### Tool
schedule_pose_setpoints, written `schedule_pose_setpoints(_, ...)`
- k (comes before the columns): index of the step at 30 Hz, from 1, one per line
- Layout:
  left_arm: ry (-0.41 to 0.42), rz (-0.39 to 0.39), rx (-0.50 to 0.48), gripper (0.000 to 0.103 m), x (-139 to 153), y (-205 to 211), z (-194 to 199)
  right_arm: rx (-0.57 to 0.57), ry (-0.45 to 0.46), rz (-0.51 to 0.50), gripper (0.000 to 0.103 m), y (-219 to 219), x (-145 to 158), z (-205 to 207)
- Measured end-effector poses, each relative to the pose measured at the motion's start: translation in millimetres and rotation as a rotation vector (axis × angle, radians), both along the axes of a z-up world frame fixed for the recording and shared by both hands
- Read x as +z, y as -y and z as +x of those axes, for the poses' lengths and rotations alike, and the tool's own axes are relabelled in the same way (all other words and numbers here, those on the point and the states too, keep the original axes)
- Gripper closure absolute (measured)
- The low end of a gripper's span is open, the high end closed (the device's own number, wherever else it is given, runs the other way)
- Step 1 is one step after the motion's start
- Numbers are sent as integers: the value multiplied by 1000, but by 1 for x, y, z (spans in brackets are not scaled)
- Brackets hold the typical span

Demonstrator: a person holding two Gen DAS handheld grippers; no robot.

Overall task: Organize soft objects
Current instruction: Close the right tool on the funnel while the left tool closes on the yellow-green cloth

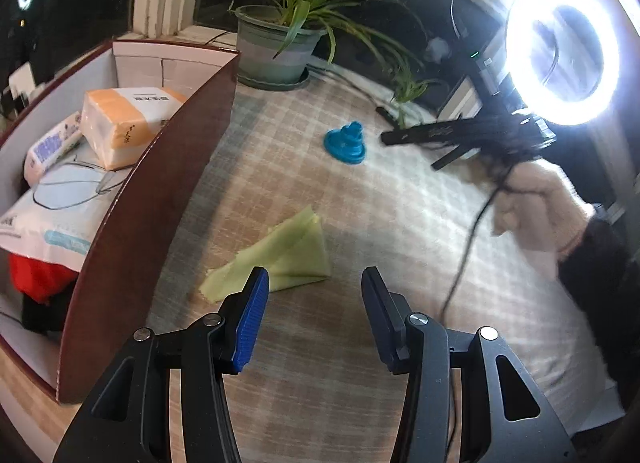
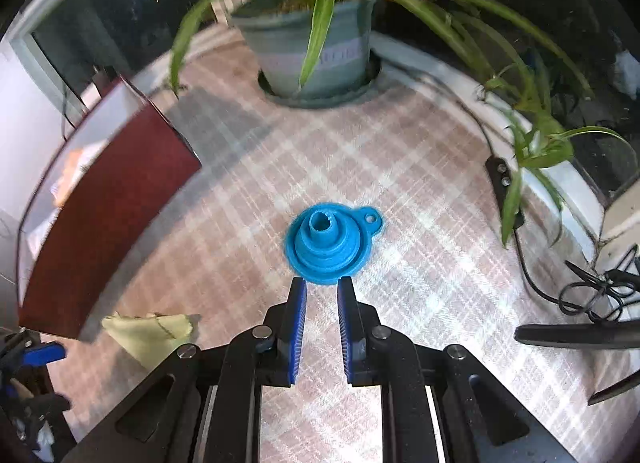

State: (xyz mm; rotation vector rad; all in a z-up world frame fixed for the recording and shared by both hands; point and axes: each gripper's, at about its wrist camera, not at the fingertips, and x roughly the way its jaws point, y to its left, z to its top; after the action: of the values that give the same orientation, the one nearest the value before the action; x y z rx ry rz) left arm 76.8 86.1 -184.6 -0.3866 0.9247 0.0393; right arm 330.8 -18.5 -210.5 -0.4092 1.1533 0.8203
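I hold both jaws parted and empty, centring the right gripper (image 2: pixel 322 287) on the blue funnel (image 2: pixel 330 241) before closing.

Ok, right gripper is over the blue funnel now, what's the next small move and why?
Probably open the right gripper wider, then ease down over the blue funnel. Its jaws stand only narrowly apart with nothing between them, and the funnel sits just beyond the tips, narrow end up, wider than the gap. The box waits to the left.
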Motion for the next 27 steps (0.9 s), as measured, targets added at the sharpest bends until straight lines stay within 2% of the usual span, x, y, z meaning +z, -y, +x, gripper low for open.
schedule_pose_setpoints(1, -6, 10, -14, 56, -2, 1, 2, -3, 3, 23, 73, 6, 4, -3)
schedule_pose_setpoints(2, -13, 25, -25, 56, -4, 2, 4, -9, 27, 46, 62, 12, 8, -5)
schedule_pose_setpoints(3, -14, 55, -37, 56, -5, 4, 6, -11, 44, 54, 56, 14, 10, -7)
schedule_pose_setpoints(5, -10, 95, -63, 56, -7, 6, 11, -15, 79, 84, 56, 22, 13, -9)
schedule_pose_setpoints(9, -12, 164, -111, 50, -14, 11, 23, -30, 105, 124, 50, 26, 13, -10)
schedule_pose_setpoints(12, -26, 207, -122, 50, -24, 14, 32, -42, 112, 141, 49, 23, 6, -10)
schedule_pose_setpoints(16, -32, 225, -110, 50, -35, 12, 43, -43, 138, 142, 48, 16, -5, -7)
schedule_pose_setpoints(19, -50, 228, -116, 49, -45, 10, 50, -39, 154, 150, 42, 13, -10, -6)
schedule_pose_setpoints(27, -90, 248, -118, 45, -63, 14, 59, -27, 189, 161, 36, 6, -18, -2)
